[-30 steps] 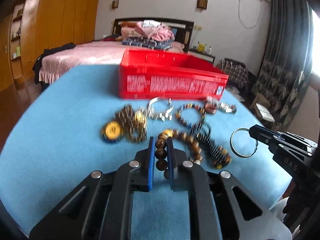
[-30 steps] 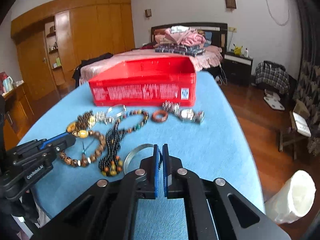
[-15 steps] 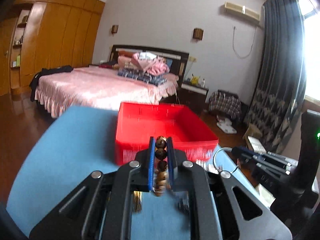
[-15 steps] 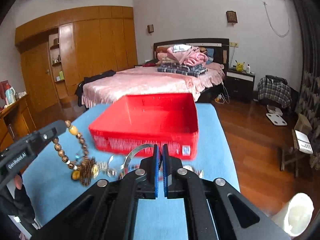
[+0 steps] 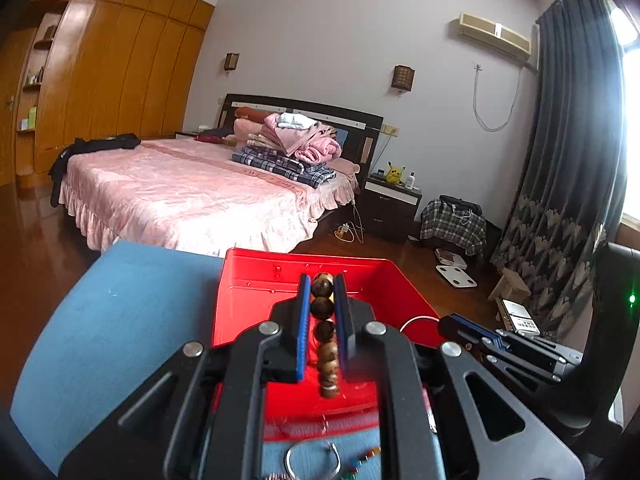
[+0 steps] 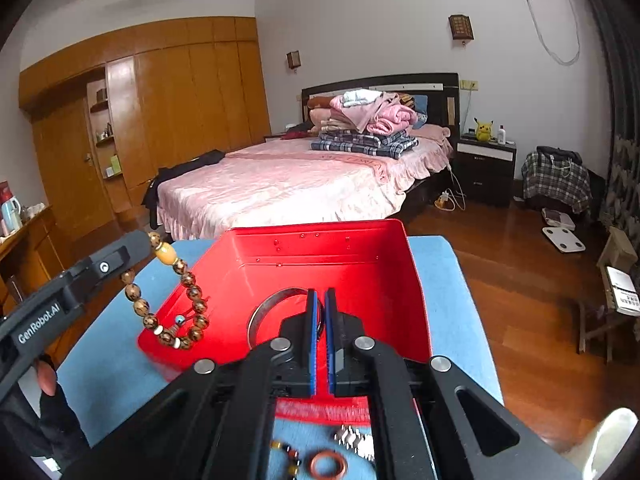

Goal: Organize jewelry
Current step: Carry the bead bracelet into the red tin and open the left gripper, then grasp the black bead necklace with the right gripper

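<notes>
Lifted off the blue desk [image 6: 440,264] since a second ago, now over the red box [image 6: 372,280]: left claw [image 5: 322,286] clamped on the wooden bead bracelet [image 6: 180,304], right claw [image 6: 319,300] pinching the silver bangle [image 6: 264,308], both seemingly ready for dropping in.

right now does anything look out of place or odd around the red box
Nothing looks damaged or spilled. The left gripper holds a brown bead bracelet dangling over the red box, and the right gripper grips a silver bangle above it. A few pieces, including an orange ring, lie on the blue table in front.
</notes>
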